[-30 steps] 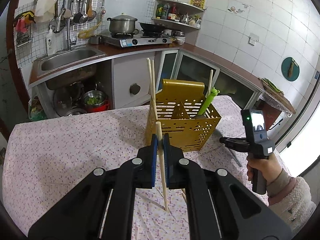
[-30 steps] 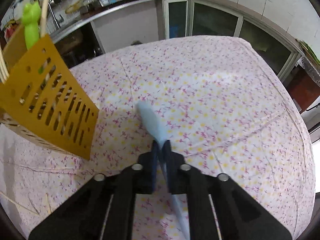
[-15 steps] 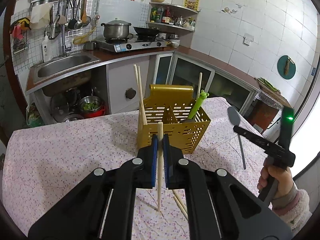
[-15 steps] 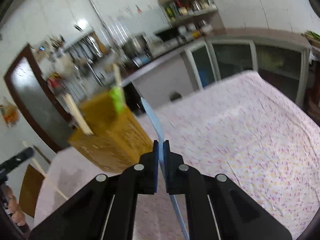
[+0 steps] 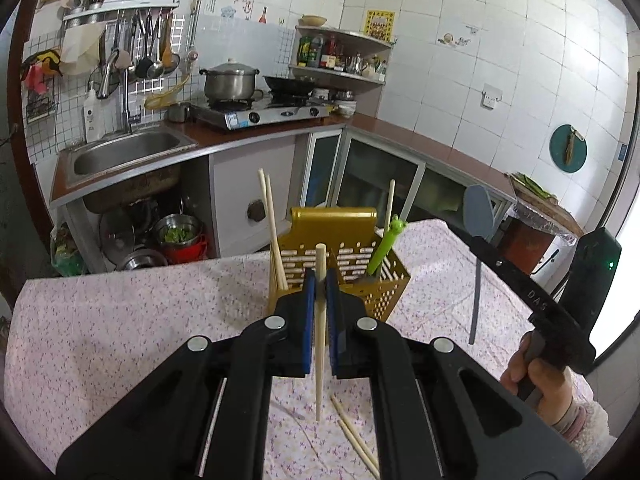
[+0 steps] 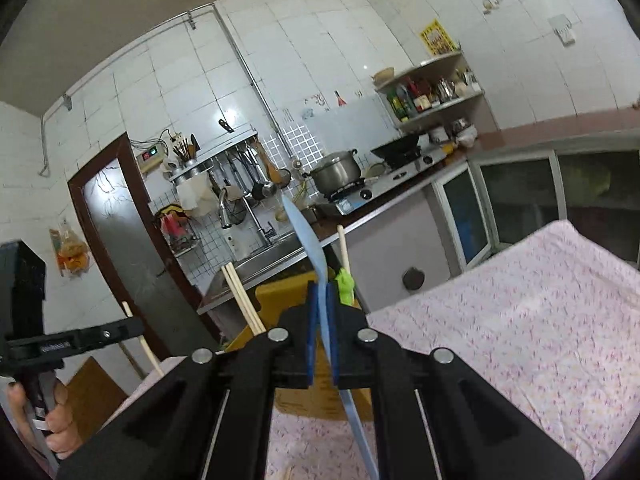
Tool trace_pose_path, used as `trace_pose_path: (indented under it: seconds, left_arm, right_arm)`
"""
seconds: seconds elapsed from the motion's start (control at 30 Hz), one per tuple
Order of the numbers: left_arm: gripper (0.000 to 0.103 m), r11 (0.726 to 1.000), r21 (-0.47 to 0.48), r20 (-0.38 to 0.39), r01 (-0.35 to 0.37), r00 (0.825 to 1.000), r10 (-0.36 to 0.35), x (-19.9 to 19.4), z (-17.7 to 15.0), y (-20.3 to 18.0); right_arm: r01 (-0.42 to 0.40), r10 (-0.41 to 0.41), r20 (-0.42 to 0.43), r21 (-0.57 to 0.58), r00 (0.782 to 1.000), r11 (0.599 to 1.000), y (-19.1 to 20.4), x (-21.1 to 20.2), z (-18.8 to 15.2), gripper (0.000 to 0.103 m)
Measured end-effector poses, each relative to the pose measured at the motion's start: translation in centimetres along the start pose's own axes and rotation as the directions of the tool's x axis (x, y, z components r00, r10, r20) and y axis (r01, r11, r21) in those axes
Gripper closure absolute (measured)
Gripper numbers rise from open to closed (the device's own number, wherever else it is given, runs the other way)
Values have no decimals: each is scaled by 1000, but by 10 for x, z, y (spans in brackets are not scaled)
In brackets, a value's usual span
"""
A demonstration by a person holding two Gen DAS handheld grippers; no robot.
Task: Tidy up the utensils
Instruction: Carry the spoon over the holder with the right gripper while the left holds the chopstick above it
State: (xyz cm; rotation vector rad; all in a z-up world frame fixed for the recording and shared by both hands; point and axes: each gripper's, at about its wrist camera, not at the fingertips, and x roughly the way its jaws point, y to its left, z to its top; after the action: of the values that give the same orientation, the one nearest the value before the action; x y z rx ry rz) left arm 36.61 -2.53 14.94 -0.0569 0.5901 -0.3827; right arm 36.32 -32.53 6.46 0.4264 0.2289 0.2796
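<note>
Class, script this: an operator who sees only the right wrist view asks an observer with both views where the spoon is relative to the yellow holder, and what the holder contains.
Operator: Is my spoon over the holder?
Observer: No. In the left wrist view the spoon, clamped in the right gripper, is off to the right of the holder, clear of it.
Operator: What's inside?
Observer: Two chopsticks lean in its left side.
Operator: And the green thing?
Observer: The green handle stands in the right side, with one chopstick.
</note>
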Motion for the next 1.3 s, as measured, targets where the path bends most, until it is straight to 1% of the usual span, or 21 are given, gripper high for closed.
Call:
trace_pose_path:
  seconds: [0.07, 0.2, 0.33, 0.47, 0.53, 0.6, 0.67, 0.77, 0.87, 1.0, 1.07, 1.17, 1.3]
  left_arm:
    - [99, 1000, 2, 20, 2, 1000, -2, -3, 6, 0]
    - [99, 1000, 16, 69, -5, 998, 4, -9, 18, 0]
    - [99, 1000, 27, 132, -4, 991, 0, -13, 33, 0]
    - [99, 999, 45, 204, 9, 979, -18, -9, 49, 0]
    - [99, 998, 64, 246, 14, 969, -29, -6, 54, -1]
    - [99, 997, 77, 291, 23, 956, -45, -6, 59, -2]
    - [99, 996, 89, 300, 26, 953, -51, -3, 63, -3]
    - [99, 994, 110, 308, 10, 951, -44, 0, 68, -3]
    - [99, 992, 123, 316, 2, 948, -41, -7, 73, -1]
    - [99, 991, 135, 350, -4, 936, -43, -21, 82, -1]
    - [99, 990, 140, 356, -3, 933, -48, -22, 86, -2]
    - [99, 988, 155, 360, -14, 932, -43, -11, 84, -6]
    - [99, 989, 149, 338, 11, 939, -61, 13, 72, -1]
  right_arm:
    - [10, -9, 17, -44, 1000, 999, 11, 3, 5, 98]
    - [6, -3, 44, -65, 999, 998, 20, 7, 16, 98]
    - [18, -12, 94, -69, 996, 997, 26, 14, 25, 98]
    - [4, 4, 160, -52, 987, 999, 30, 17, 28, 98]
    - [-19, 26, 183, -42, 983, 999, 32, 21, 30, 98]
    - [-40, 45, 189, -32, 981, 999, 33, 27, 30, 98]
    - [-55, 59, 201, -27, 978, 998, 32, 33, 29, 98]
    - [-66, 70, 210, -25, 975, 997, 32, 42, 27, 98]
    - [-70, 74, 208, -26, 975, 997, 31, 51, 26, 98]
    - [-62, 66, 217, -26, 974, 998, 34, 54, 26, 98]
    - [-55, 61, 231, -32, 971, 998, 34, 55, 26, 98]
    - [-62, 67, 244, -31, 967, 998, 35, 57, 27, 98]
    - [-88, 96, 262, -40, 960, 995, 36, 60, 27, 98]
